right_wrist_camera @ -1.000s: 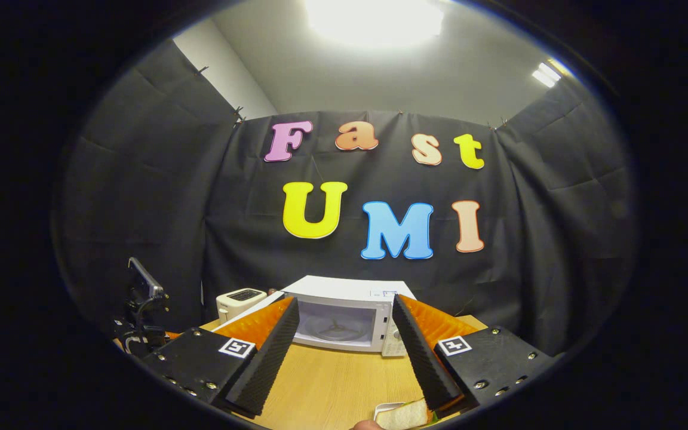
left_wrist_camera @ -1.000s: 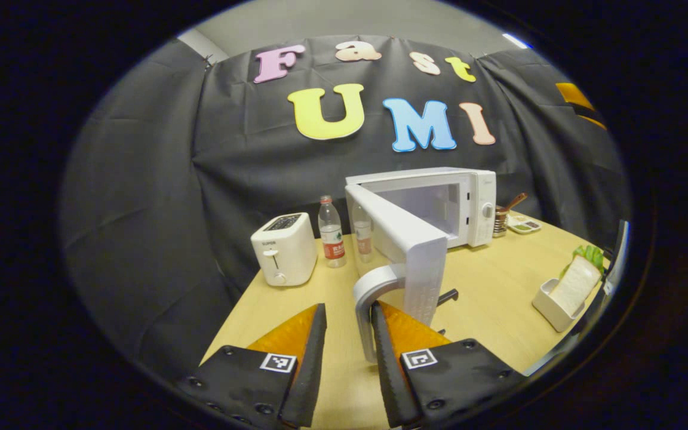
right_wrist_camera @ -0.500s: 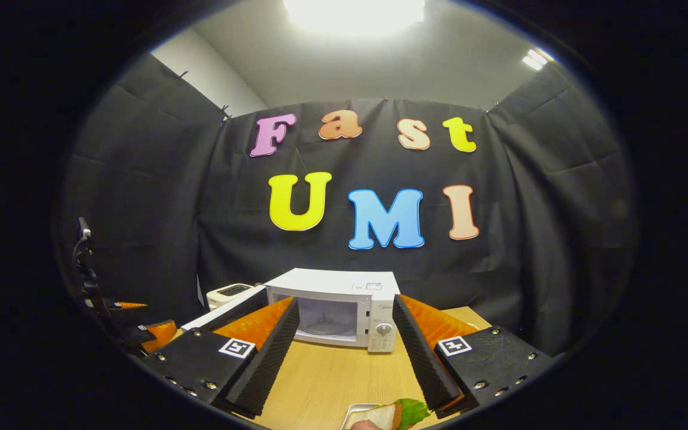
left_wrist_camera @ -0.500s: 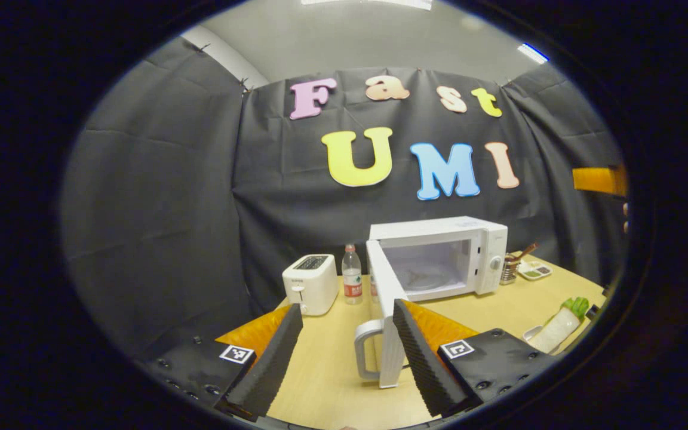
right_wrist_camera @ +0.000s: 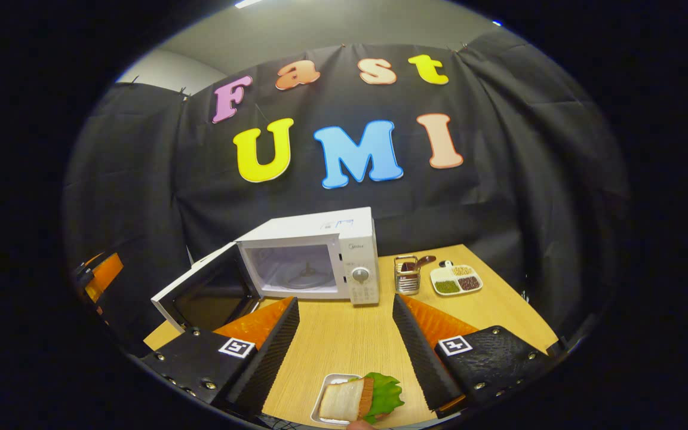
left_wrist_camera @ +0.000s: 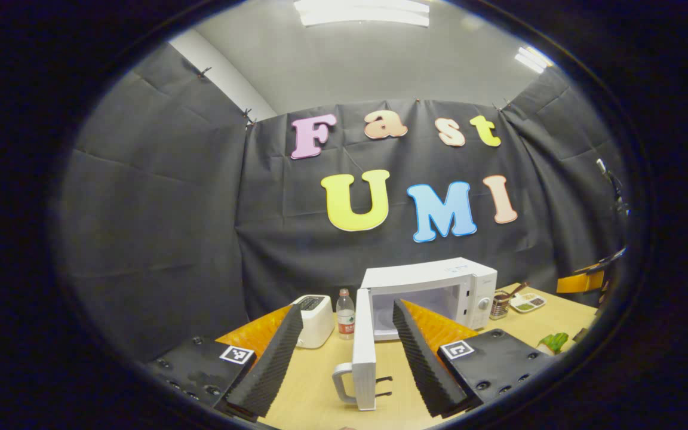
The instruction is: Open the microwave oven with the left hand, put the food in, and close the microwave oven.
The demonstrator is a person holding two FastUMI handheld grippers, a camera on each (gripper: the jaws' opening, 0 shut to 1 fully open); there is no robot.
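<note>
While the microwave oven [right_wrist_camera: 314,257] stands with its door [right_wrist_camera: 206,294] swung wide, both tools are held spread and pinching nothing.

At the far edge of the bench [right_wrist_camera: 350,340] the microwave oven is set, its cavity exposed and its door hinged out to the left, edge-on with a handle [left_wrist_camera: 343,382] in the left gripper view. The left gripper [left_wrist_camera: 347,352] is held apart from that handle, fingers wide. The right gripper [right_wrist_camera: 344,346] is held open above the food [right_wrist_camera: 359,399], a sandwich with lettuce lying in a small tray [right_wrist_camera: 325,406] at the near edge. A toaster [left_wrist_camera: 314,319] and a bottle [left_wrist_camera: 344,313] are placed left of the oven; a utensil holder [right_wrist_camera: 407,275] and a sectioned dish [right_wrist_camera: 455,279] to its right.
</note>
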